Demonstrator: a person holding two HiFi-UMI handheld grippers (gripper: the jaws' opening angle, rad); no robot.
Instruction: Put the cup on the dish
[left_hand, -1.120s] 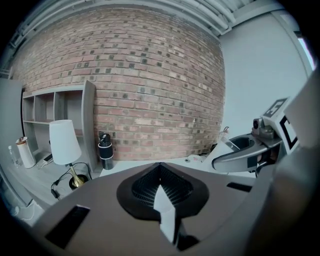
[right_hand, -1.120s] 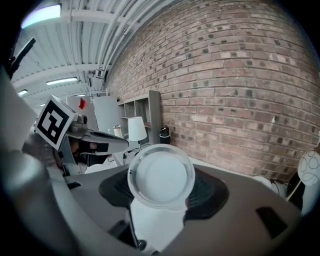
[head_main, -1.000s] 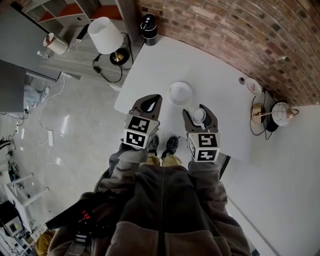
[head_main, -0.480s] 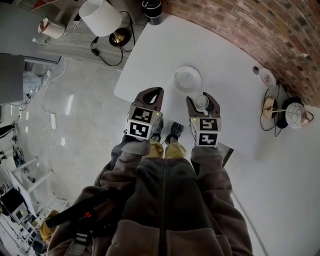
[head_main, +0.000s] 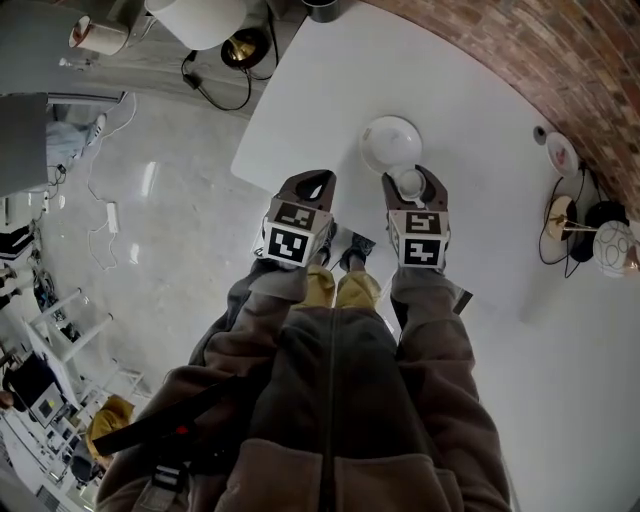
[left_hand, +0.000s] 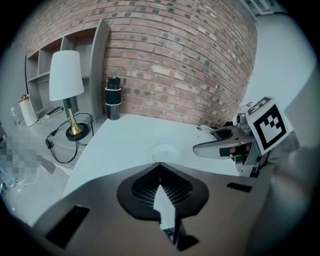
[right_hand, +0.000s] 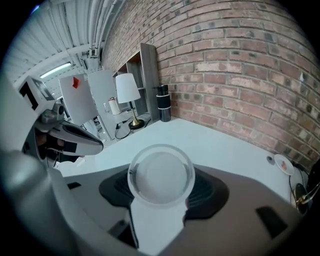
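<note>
My right claw (head_main: 413, 177) hides the sides of the cup (head_main: 408, 183), just beside the dish (head_main: 388, 140); well apart from the dish, the lamp shade (head_main: 200, 12) and dark canister (head_main: 322, 8) are cut by the top edge

counter (head_main: 330, 90) wide open left of and beyond dish (head_main: 391, 143), lamp (head_main: 200, 12) off far-left corner, brick wall (head_main: 570, 60) behind, small lamp (head_main: 605, 240) crowding right edge
</note>
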